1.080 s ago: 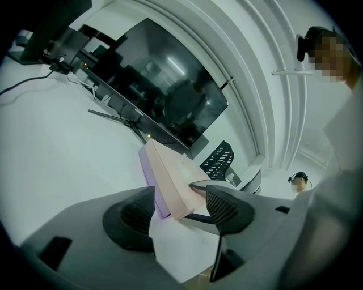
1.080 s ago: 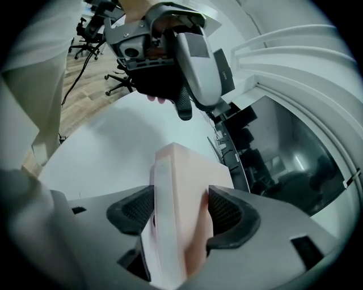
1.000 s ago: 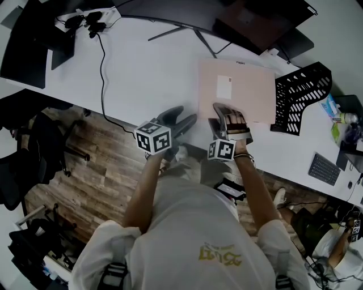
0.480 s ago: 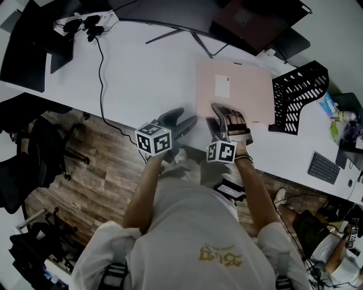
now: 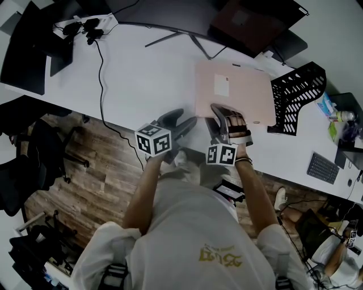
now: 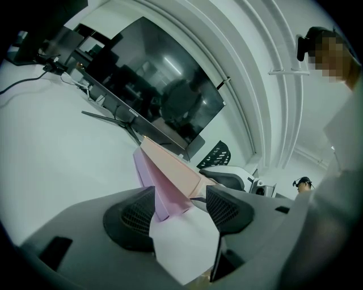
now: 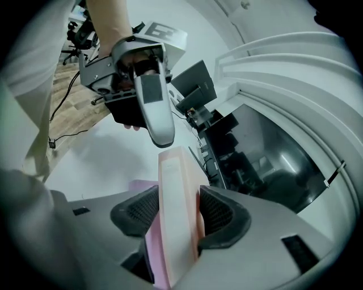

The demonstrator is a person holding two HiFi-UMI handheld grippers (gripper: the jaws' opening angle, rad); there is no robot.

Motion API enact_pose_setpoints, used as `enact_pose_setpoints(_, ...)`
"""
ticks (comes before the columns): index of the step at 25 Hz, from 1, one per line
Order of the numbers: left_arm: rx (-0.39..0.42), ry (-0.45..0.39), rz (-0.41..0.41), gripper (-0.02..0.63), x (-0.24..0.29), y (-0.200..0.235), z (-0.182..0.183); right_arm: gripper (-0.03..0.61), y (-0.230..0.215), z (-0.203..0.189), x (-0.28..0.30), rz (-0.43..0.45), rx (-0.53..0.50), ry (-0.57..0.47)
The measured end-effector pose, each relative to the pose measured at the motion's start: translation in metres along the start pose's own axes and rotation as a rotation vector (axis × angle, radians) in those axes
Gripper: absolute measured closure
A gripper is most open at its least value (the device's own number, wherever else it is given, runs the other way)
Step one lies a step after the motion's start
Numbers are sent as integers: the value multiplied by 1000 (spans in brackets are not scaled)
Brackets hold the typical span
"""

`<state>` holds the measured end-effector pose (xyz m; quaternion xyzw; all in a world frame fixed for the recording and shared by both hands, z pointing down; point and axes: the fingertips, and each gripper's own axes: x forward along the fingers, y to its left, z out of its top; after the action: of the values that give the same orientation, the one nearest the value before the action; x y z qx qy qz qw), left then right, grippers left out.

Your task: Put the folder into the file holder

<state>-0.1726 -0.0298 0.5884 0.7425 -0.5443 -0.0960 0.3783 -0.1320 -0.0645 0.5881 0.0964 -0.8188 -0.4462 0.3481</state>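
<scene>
A pink folder [image 5: 232, 88] lies on the white desk [image 5: 142, 73], left of the black mesh file holder [image 5: 298, 93]. My right gripper [image 5: 226, 111] is at the folder's near edge. Its jaws have just been closing, and both pads now press the folder's [image 7: 173, 175] edge, shut on it [image 7: 177, 210]. That near edge is tilted up off the desk. My left gripper [image 5: 190, 120] hangs open beside the near left corner. In the left gripper view the corner of the folder [image 6: 170, 170] shows between the wide-apart jaws [image 6: 180, 209], unpressed, with the file holder [image 6: 218, 154] beyond.
A monitor [image 5: 170, 11] stands along the desk's far side, with a power strip and plugs [image 5: 85, 22] at far left and a black cable [image 5: 102, 68] running to the near edge. A keyboard [image 5: 323, 168] and a bottle [image 5: 334, 116] lie right of the holder.
My right gripper has closed onto the folder's near edge and lifted it a little. The left gripper has stayed where it was.
</scene>
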Motion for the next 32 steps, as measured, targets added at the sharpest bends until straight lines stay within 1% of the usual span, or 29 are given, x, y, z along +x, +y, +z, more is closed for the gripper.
enact_pose_setpoints(9,4,7,-11,331,0,-2,1,353,-19,8,-4,-27,52,-24)
enact_pose_setpoints(14,1,6,-25,331,1,-5,1,354,-44,14,-10,-67,131,-47)
enact_pose_setpoints(18,16,19,-31,331,6,-8,-2,357,-63,15,-14,-107,179,-67)
enact_pose_setpoints(23,7,-6,-53,331,5,-12,4,362,-82,22,-22,-153,220,-87)
enact_pose_setpoints(32,32,13,-87,331,19,-26,5,365,-118,19,-46,-247,375,-132)
